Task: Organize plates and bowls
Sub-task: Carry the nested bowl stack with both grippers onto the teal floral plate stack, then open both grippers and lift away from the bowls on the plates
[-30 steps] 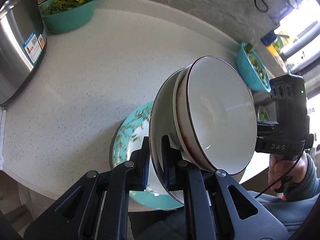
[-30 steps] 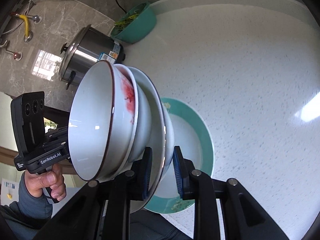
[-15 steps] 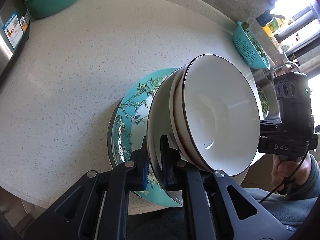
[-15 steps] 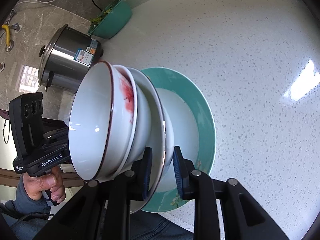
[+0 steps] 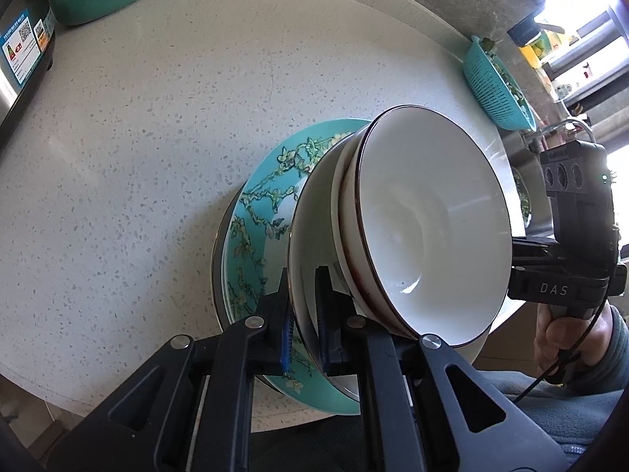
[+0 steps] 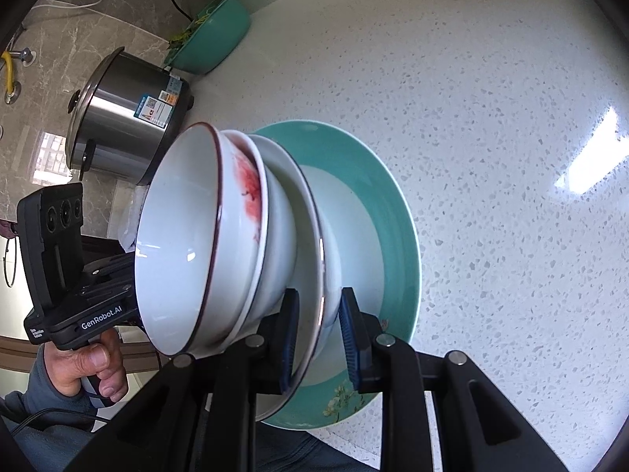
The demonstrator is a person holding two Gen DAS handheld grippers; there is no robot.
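Holding the stack of bowls (image 5: pixel 424 228) by its bottom white plate (image 6: pixel 310 259), both hand-held grippers (image 5: pixel 302 310) (image 6: pixel 318 338) clamping opposite rims, right above the teal plate (image 6: pixel 397 236) on the counter (image 5: pixel 157 137).

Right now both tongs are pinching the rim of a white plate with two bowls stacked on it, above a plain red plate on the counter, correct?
Not quite: the lower plate is teal with a blossom pattern, as the left wrist view shows. Both tongs do pinch the white plate carrying two white bowls.

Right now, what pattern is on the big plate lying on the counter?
Teal plate with pale blossoming branches around its rim; clearest in the left wrist view.
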